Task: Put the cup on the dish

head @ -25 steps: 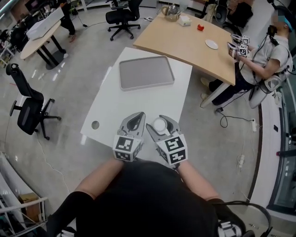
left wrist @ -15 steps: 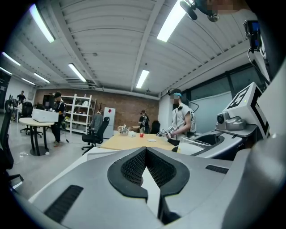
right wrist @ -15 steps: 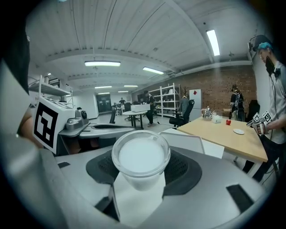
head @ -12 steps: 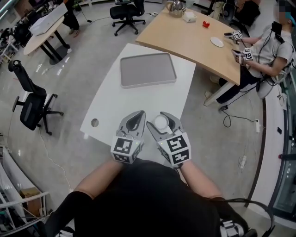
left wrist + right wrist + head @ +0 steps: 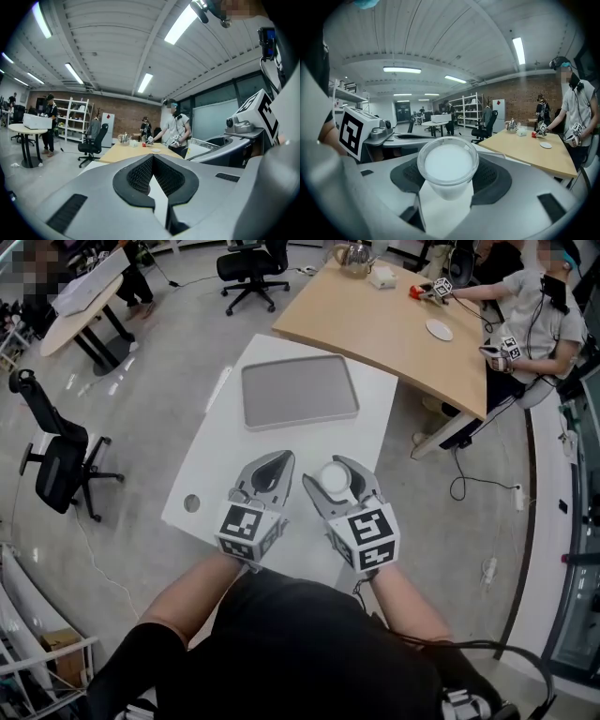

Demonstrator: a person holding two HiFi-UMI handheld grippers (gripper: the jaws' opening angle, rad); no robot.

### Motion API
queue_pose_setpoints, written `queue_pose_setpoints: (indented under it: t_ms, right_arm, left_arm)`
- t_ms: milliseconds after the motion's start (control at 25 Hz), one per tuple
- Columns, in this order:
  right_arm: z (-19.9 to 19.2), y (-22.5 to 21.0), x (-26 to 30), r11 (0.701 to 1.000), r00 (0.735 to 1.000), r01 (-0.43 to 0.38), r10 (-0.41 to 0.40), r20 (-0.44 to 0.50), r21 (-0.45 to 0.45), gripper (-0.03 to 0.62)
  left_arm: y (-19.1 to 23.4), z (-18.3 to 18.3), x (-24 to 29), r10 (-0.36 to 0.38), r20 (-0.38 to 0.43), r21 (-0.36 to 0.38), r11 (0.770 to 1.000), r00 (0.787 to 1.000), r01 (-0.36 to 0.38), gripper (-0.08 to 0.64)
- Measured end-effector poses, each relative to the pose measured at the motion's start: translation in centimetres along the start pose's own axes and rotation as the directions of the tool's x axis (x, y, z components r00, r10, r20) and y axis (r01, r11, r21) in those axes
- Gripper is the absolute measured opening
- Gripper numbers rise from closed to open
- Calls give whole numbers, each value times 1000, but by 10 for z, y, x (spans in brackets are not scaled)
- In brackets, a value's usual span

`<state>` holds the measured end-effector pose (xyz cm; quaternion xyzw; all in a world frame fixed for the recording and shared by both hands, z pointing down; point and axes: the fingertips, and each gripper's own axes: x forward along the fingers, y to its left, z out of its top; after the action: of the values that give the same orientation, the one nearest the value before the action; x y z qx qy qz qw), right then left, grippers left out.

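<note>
The right gripper is clamped on a small clear cup with a white, milky-looking inside. Its 2 dark pads press the cup's sides just under the rim, and the cup stands upright with its mouth up. In the head view the cup hangs above the near part of the white table, close to the person's body. The left gripper is just beside the right one, level with it and not touching it. Its jaws meet at the tips with nothing between them, and only a leaf-shaped gap shows between the pads. A grey rectangular dish lies flat on the far half of the same white table, well apart from the cup. Nothing lies on it. Both grippers point towards it. Beyond the white table stands a wooden table with a small white plate on it. A seated person reaches over that table. A black office chair stands on the floor to the left.
</note>
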<state>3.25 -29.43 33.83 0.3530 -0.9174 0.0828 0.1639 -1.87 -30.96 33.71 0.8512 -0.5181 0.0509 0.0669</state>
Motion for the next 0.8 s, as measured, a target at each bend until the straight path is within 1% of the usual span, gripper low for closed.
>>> queue_pose_setpoints:
  t_ms: [240, 360, 440, 600, 800]
  right_arm:
    - [34, -27, 32, 999, 999, 32, -30, 45, -34, 247]
    - [44, -41, 49, 998, 997, 52, -50, 51, -47, 247]
    - [48, -49, 61, 996, 997, 67, -64, 47, -53, 247]
    - [50, -65, 82, 994, 995, 97, -95, 42, -58, 247]
    - [47, -93, 118, 991, 993, 117, -115, 29, -61, 247]
  left_arm:
    - [39, 25, 33, 5, 25, 24, 1000, 1000, -6, -3]
    - [59, 30, 48, 20, 25, 15, 1000, 999, -21, -3]
    - [74, 34, 57, 32, 27, 26, 999, 999, -33, -2]
    - [100, 29, 73, 46, 19, 62, 997, 999, -47, -2]
    - [140, 9, 108, 84, 0, 60, 995, 997, -83, -3]
